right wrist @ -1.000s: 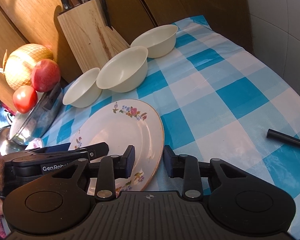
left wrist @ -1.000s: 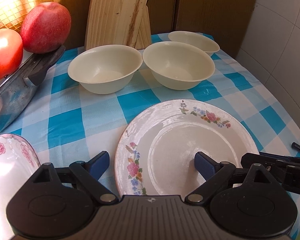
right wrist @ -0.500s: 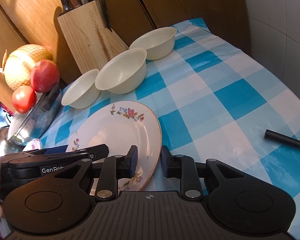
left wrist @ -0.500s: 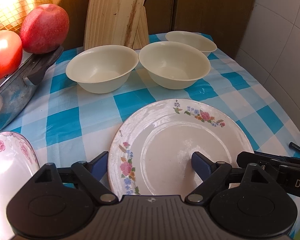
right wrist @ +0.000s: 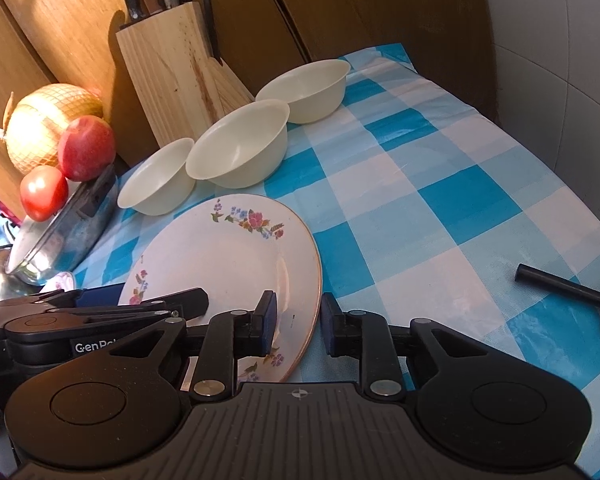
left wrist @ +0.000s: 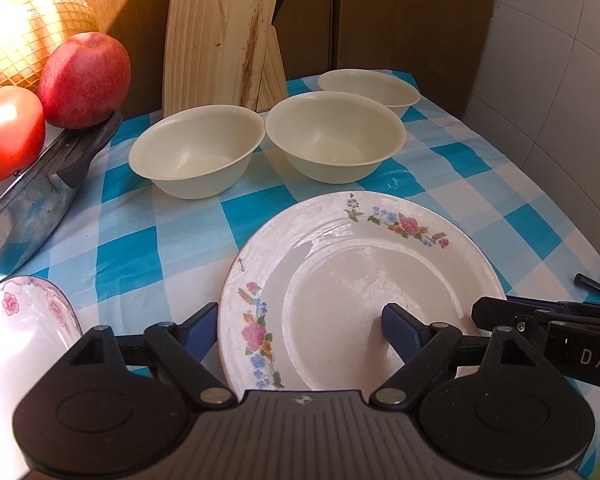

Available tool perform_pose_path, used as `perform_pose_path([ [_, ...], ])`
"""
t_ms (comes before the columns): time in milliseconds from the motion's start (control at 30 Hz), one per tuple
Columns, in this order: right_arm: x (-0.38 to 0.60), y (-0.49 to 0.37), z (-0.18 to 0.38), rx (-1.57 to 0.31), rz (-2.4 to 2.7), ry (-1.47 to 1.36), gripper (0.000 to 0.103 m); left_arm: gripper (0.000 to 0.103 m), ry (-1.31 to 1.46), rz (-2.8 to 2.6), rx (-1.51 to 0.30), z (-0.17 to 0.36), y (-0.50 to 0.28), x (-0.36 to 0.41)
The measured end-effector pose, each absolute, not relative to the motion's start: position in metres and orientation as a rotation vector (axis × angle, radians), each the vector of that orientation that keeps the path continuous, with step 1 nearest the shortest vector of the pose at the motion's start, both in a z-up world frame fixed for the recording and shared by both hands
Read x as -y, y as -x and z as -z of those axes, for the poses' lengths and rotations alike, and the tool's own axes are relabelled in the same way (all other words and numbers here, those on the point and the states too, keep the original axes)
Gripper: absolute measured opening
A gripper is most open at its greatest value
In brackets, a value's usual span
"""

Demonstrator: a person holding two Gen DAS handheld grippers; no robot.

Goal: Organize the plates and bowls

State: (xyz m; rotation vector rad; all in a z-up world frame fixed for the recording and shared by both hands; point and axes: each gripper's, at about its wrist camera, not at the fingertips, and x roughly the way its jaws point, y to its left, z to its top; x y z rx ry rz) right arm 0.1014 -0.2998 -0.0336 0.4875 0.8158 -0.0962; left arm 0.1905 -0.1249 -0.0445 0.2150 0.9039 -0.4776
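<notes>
Left view: the left tool (left wrist: 296, 330) is wide apart around the flowered plate (left wrist: 364, 292), low in the frame on the table (left wrist: 148, 248). The plate may slip off. Three bowls (left wrist: 198, 150) up top are empty.

Right view: the right tool (right wrist: 299, 322) straddles the plate's (right wrist: 228, 256) rim, not pinching yet. A weak pinch could drop it.

White letters "GenPo", cut off, stand on the left gripper (right wrist: 100, 320); "DAS", also cut off, on the right gripper (left wrist: 560, 340).

There are 3 cream bowls (left wrist: 198, 156) (left wrist: 334, 136) (left wrist: 370, 88), 2 floral plates (left wrist: 364, 280) (left wrist: 24, 320), 1 apple (left wrist: 85, 80), 1 tomato (left wrist: 10, 134), 1 netted melon (left wrist: 24, 32), 1 knife block (right wrist: 172, 68) and 2 grippers (left wrist: 296, 330) (right wrist: 298, 320).
</notes>
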Motion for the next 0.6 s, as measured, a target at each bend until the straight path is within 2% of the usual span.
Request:
perform_pose_path([
  [167, 0.302, -0.102, 0.035, -0.814, 0.105, -0.506, 0.03, 0.08, -0.182, 0.485, -0.938, 0.049, -0.197, 0.122],
  [400, 0.301, -0.103, 0.037, -0.797, 0.1, -0.54, 0.041, 0.082, -0.242, 0.487, -0.881, 0.048, -0.193, 0.126],
  [533, 0.303, -0.105, 0.037, -0.799, 0.095, -0.541, 0.04, 0.082, -0.183, 0.5, -0.908, 0.051, -0.2, 0.121],
  [600, 0.302, -0.106, 0.037, -0.799, 0.099, -0.537, 0.036, 0.083, -0.167, 0.504, -0.913, 0.052, -0.202, 0.121],
])
